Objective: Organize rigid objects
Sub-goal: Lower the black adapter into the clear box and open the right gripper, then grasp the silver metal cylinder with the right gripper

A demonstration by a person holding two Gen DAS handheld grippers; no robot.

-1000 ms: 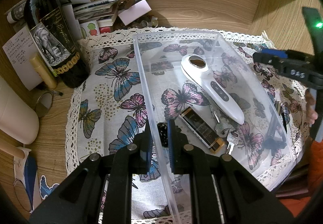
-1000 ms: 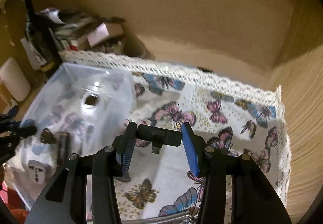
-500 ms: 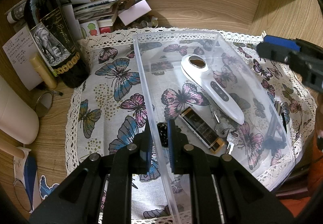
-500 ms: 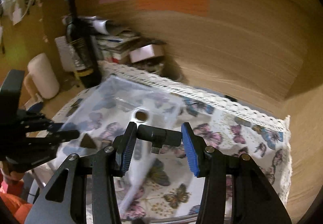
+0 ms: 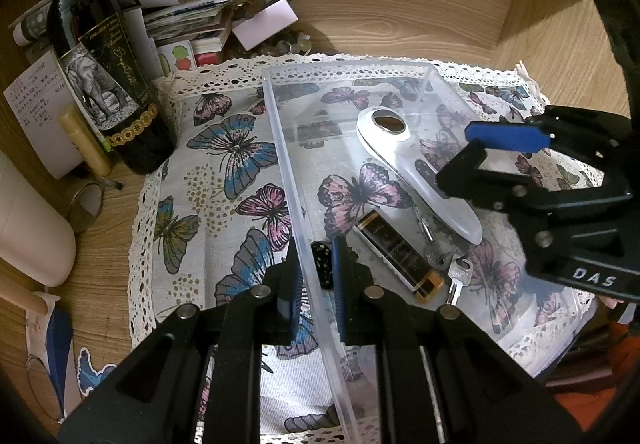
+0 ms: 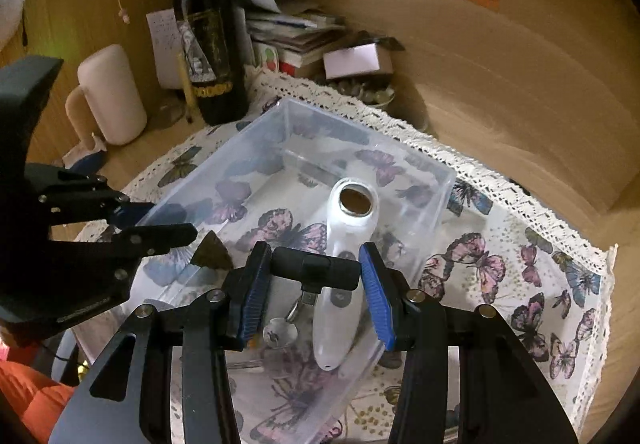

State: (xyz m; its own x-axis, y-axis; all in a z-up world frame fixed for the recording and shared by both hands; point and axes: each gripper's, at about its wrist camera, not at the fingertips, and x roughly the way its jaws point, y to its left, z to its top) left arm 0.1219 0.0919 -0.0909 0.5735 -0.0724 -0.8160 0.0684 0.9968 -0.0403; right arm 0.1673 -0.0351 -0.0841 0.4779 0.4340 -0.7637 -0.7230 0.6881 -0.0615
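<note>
On wood, butterfly cloth (image 5: 224,164) (lace-edged) lies under clear bin (image 6: 304,132).

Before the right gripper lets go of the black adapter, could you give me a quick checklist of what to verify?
1. Right gripper grips the black adapter at both ends: ok.
2. Adapter is over the clear plastic bin, not the butterfly cloth: ok.
3. Left gripper is clamped on the bin's near wall, steadying it: ok.
4. Drop spot is free: not ok, the white handheld device lies directly below; keys sit beside it.
5. Adapter is low enough for a gentle release: cannot tell.
6. Wine bottle stands outside the bin, away from the grippers: ok.
</note>
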